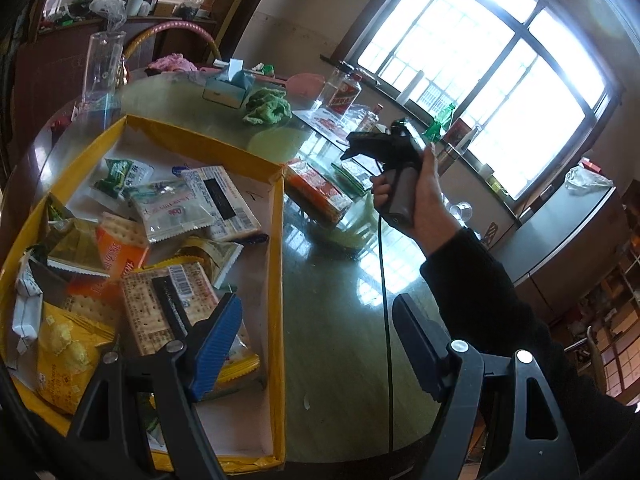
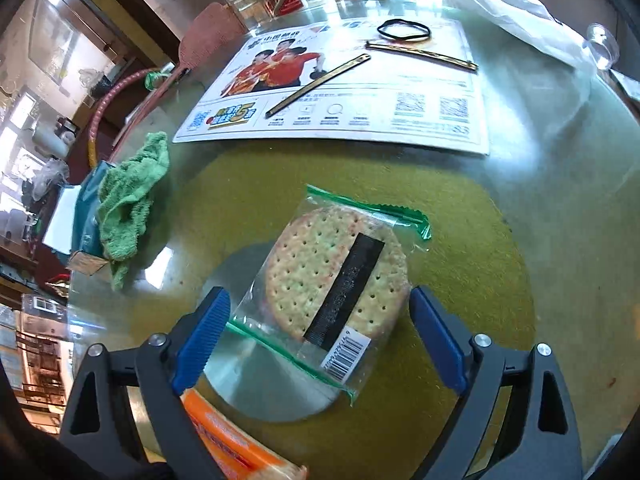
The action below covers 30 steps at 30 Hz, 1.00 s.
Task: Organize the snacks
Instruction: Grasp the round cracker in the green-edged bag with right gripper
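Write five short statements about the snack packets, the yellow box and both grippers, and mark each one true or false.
1. The right gripper is open, with the clear green-edged packet of round crackers between its fingers. True.
2. That round cracker packet lies inside the yellow cardboard box. False: it lies on the glass-topped table, outside the box.
3. The yellow box holds several snack packets. True.
4. The left gripper is shut on a packet. False: it is open and holds nothing.
5. The crumpled green cloth lies on top of the printed paper flyer. False: it lies apart from the flyer, against a teal tissue box.
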{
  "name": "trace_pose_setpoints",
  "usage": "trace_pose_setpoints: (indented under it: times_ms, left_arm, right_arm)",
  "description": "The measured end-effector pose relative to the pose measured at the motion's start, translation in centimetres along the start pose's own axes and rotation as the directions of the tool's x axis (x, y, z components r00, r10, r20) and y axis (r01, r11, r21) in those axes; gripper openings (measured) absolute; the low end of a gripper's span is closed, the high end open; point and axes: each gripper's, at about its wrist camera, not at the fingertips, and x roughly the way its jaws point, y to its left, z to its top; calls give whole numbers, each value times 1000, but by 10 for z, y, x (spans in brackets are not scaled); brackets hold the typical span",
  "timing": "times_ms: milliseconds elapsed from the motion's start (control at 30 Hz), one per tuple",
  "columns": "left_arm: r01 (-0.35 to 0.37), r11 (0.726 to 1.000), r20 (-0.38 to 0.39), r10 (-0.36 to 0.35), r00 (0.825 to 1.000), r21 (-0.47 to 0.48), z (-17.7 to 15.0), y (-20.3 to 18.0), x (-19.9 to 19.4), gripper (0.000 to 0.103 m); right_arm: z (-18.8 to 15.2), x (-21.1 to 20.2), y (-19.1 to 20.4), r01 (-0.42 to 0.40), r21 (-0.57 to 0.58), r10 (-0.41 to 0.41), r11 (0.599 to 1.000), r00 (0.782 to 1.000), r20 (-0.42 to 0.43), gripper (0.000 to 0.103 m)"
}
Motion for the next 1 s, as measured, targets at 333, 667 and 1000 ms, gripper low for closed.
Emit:
trace_pose_setpoints:
  times_ms: [333, 667, 1000]
  left_arm:
    - [-30, 999, -11, 30, 999, 17, -4, -10, 0, 78]
    - [17, 999, -83, -14, 996, 31, -13, -45, 25, 78]
    - [-131, 986, -165, 113, 980, -105, 21, -54, 112, 78]
  right_arm:
    - [-5, 15, 21, 207, -189, -201, 960, 978, 51, 90]
    - [-71, -43, -62, 48, -267, -39, 963, 998, 41, 76]
    - [-202, -118, -136, -33, -333, 58, 942, 996, 66, 73]
